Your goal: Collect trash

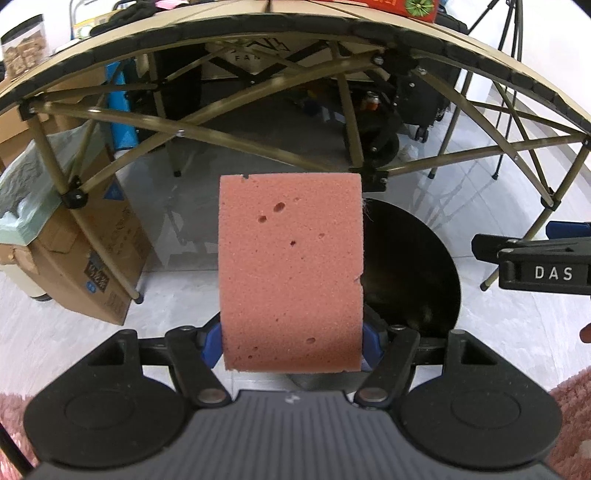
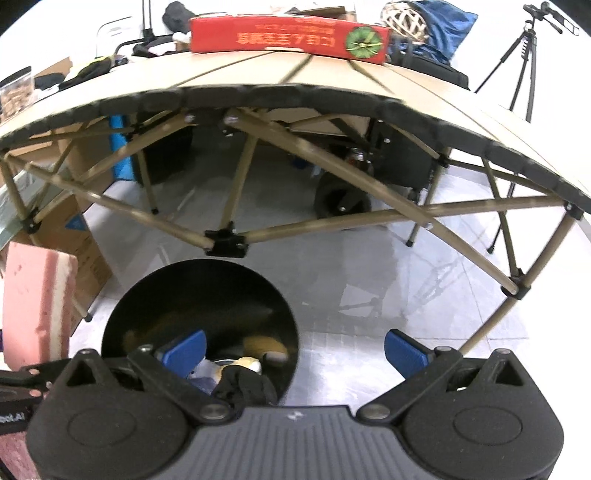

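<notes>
Clearly the left gripper [image 1: 291,347] fingers clamp a pink sponge [image 1: 290,273] apparently above the black bin [image 1: 413,266], right gripper [image 2: 295,349] fingers wide

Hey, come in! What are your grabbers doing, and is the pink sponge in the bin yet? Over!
Left gripper shut on pink sponge. Right gripper jaws open, empty. Sponge not yet in black bin. Nothing blocking the bin mouth.

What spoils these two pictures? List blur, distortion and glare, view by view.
Left wrist view: the pink sponge in the left tongs is sharp; fisheye bends the table edge into an arc; the floor glares white. Right wrist view: softer overall, smeared red box, black bin interior dark, its contents hard to tell.
</notes>
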`<state>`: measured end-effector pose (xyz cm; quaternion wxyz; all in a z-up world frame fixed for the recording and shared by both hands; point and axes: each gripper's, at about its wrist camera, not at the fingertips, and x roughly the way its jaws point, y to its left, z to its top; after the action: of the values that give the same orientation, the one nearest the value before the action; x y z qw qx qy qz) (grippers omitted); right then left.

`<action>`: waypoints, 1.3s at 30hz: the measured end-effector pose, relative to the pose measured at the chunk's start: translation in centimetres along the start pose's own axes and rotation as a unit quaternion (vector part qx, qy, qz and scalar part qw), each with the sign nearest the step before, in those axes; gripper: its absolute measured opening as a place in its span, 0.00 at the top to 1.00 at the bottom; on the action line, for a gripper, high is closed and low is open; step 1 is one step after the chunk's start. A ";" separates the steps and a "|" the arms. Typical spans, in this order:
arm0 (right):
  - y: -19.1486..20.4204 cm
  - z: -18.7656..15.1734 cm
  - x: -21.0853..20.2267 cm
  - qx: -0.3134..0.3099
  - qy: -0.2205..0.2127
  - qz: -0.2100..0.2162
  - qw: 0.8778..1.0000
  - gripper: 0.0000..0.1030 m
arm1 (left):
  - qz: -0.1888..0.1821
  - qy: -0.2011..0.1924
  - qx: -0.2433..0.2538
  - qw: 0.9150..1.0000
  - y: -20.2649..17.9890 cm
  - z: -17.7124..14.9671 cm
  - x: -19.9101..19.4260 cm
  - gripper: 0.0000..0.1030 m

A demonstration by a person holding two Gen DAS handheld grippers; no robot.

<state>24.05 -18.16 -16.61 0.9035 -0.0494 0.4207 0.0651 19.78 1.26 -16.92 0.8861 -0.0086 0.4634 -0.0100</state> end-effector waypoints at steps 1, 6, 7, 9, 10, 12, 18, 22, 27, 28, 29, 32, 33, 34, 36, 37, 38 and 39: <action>-0.3 0.0 -0.1 0.004 -0.001 -0.002 1.000 0.00 | -0.002 0.001 0.002 1.000 -0.3 0.1 0.2 0.32; -2.0 0.0 -0.4 0.029 -0.003 -0.013 0.999 0.00 | -0.015 0.006 0.012 1.000 -1.7 0.9 1.0 0.32; -2.3 0.0 -0.4 0.034 -0.003 -0.014 0.999 0.00 | -0.016 0.006 0.014 1.000 -2.0 1.1 1.2 0.32; -2.9 0.0 -0.5 0.047 -0.004 -0.017 0.999 0.00 | -0.019 0.008 0.019 1.000 -2.7 1.6 1.8 0.32; -3.2 0.0 -0.5 0.054 -0.005 -0.018 0.998 0.00 | -0.021 0.009 0.020 1.000 -3.1 1.8 2.1 0.32; -3.9 0.0 -0.7 0.068 -0.005 -0.020 0.997 0.00 | -0.024 0.016 0.023 0.999 -3.7 2.3 2.9 0.32; -5.6 -0.2 -0.8 0.105 -0.006 -0.028 0.994 0.00 | -0.036 0.038 0.028 0.998 -5.5 3.1 4.9 0.32; -6.1 -0.5 -0.5 0.115 -0.003 -0.030 0.993 0.00 | -0.027 0.052 0.032 0.998 -6.4 3.5 5.9 0.21; -6.6 -0.6 -0.4 0.125 0.001 -0.029 0.992 0.00 | -0.014 0.075 0.025 0.997 -6.4 3.6 6.4 0.00; -6.6 -0.6 -0.4 0.126 0.001 -0.028 0.992 0.00 | -0.022 0.087 0.021 0.996 -6.3 3.5 6.6 0.00; -6.6 -0.6 -0.4 0.127 0.001 -0.026 0.992 0.00 | -0.027 0.094 0.016 0.995 -6.2 3.5 6.7 0.00; -6.5 -0.6 -0.4 0.127 0.001 -0.025 0.992 0.00 | -0.028 0.101 0.009 0.994 -5.7 3.4 6.8 0.00; -6.5 -0.6 -0.4 0.126 0.001 -0.025 0.992 0.00 | -0.025 0.101 0.008 0.994 -5.7 3.4 6.8 0.00; -6.5 -0.6 -0.4 0.126 0.001 -0.024 0.992 0.00 | -0.024 0.101 0.007 0.995 -5.5 3.4 6.7 0.00; -6.4 -0.6 -0.4 0.127 0.000 -0.022 0.992 0.00 | -0.024 0.100 0.002 0.995 -5.3 3.3 6.5 0.00; -6.4 -0.6 -0.4 0.126 0.000 -0.020 0.992 0.00 | -0.025 0.100 -0.002 0.995 -5.1 3.3 6.4 0.00; -6.3 -0.6 -0.5 0.126 0.000 -0.018 0.992 0.00 | -0.025 0.099 -0.006 0.995 -5.0 3.3 6.2 0.00; -6.3 -0.6 -0.5 0.126 -0.001 -0.016 0.992 0.00 | -0.026 0.098 -0.010 0.995 -4.7 3.3 6.0 0.00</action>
<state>24.28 -24.48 -16.37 0.9040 0.0584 0.4235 -0.0025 25.85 -3.62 -19.87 0.8357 -0.0287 0.5476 -0.0295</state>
